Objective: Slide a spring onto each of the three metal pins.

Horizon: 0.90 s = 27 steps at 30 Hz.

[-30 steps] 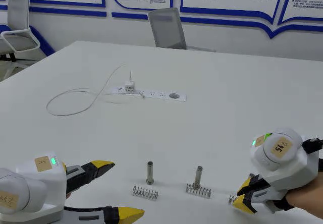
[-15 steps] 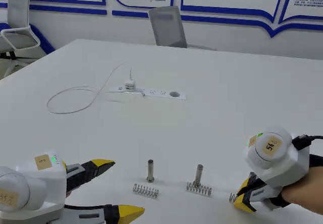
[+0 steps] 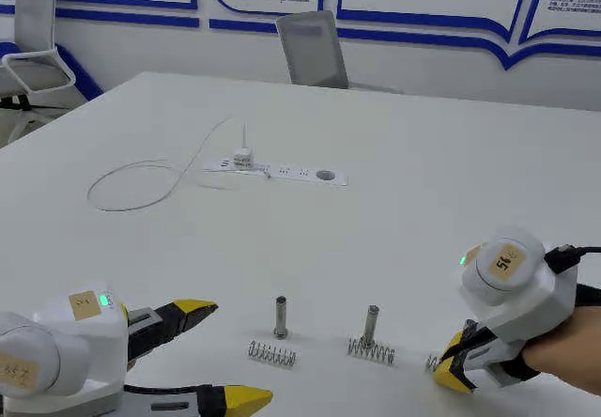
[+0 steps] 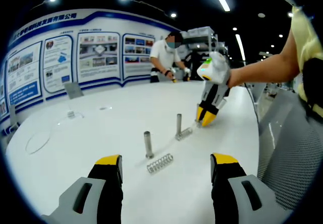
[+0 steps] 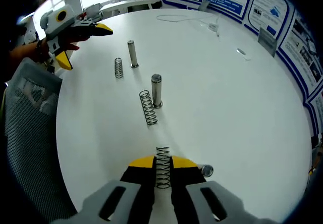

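So, right gripper (image 5: pixel 161 162): jaws nearly closed, pinching third spring (image 5: pixel 162 153) lengthwise.
Third pin (image 5: pixel 206 171): just beside the right jaw, bare.
Left gripper (image 4: pixel 166 164): wide open, empty.
Left pin (image 3: pixel 281 316), middle pin (image 3: pixel 371 325): upright, bare.
Left spring (image 3: pixel 271 353), middle spring (image 3: pixel 371 350): lying loose, one in front of each pin.
Progress: 0 of 3 seated, I'd say; first pick in hand.

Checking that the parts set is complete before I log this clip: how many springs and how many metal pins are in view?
Springs: 3 (far spring, middle spring, near spring)
Metal pins: 3 (far pin, middle pin, near pin)
Total: 6
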Each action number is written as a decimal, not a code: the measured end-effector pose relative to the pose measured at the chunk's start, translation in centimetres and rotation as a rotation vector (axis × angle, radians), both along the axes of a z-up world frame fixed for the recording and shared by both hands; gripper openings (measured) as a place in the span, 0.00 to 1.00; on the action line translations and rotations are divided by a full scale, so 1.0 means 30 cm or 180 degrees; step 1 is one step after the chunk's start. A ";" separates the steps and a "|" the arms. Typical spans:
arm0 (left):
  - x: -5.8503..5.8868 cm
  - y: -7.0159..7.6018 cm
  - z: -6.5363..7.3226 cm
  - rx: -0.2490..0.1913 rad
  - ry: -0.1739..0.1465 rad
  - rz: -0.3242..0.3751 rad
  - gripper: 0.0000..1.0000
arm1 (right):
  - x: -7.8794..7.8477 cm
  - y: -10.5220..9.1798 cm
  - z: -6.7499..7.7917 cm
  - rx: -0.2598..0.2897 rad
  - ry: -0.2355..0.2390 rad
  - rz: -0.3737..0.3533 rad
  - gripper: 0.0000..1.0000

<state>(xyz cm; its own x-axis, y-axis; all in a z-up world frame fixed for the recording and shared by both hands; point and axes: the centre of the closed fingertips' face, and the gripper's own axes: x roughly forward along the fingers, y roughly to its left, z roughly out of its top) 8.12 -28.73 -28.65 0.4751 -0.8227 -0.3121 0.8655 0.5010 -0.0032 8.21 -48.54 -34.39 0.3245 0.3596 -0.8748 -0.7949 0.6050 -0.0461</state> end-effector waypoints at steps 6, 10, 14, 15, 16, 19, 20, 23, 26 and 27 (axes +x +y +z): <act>-0.024 -0.017 -0.003 0.0002 0.0029 -0.0065 0.70 | -0.010 0.027 0.056 0.0244 -0.0115 -0.0085 0.12; -0.044 -0.040 0.005 -0.0020 0.0033 -0.0132 0.70 | -0.018 0.046 0.094 0.0413 -0.0188 -0.0135 0.12; -0.065 -0.067 0.019 -0.0052 0.0033 -0.0210 0.69 | -0.020 0.062 0.132 0.0539 -0.0270 -0.0161 0.12; -0.073 -0.078 0.026 -0.0067 0.0028 -0.0242 0.69 | -0.020 0.068 0.146 0.0587 -0.0294 -0.0173 0.12; -0.078 -0.085 0.030 -0.0077 0.0027 -0.0265 0.69 | -0.019 0.073 0.155 0.0613 -0.0325 -0.0169 0.12; -0.093 -0.112 0.049 -0.0114 0.0018 -0.0332 0.69 | -0.019 0.093 0.188 0.0720 -0.0411 -0.0165 0.12; -0.099 -0.123 0.057 -0.0130 0.0012 -0.0359 0.68 | -0.020 0.103 0.201 0.0777 -0.0441 -0.0166 0.12; -0.106 -0.146 0.075 -0.0168 -0.0001 -0.0411 0.68 | -0.026 0.126 0.229 0.0889 -0.0530 -0.0120 0.12; -0.112 -0.167 0.093 -0.0226 0.0000 -0.0462 0.67 | -0.033 0.144 0.256 0.1028 -0.0590 -0.0103 0.12; -0.112 -0.172 0.096 -0.0220 -0.0005 -0.0480 0.67 | -0.035 0.149 0.270 0.1098 -0.0614 -0.0104 0.12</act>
<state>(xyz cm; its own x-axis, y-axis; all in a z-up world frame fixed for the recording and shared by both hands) 4.76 -33.90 -25.78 0.3450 -0.9042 -0.2517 0.9309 0.3640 -0.0316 7.14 -44.06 -26.30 0.4873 0.6085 -0.6263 -0.7716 0.6359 0.0175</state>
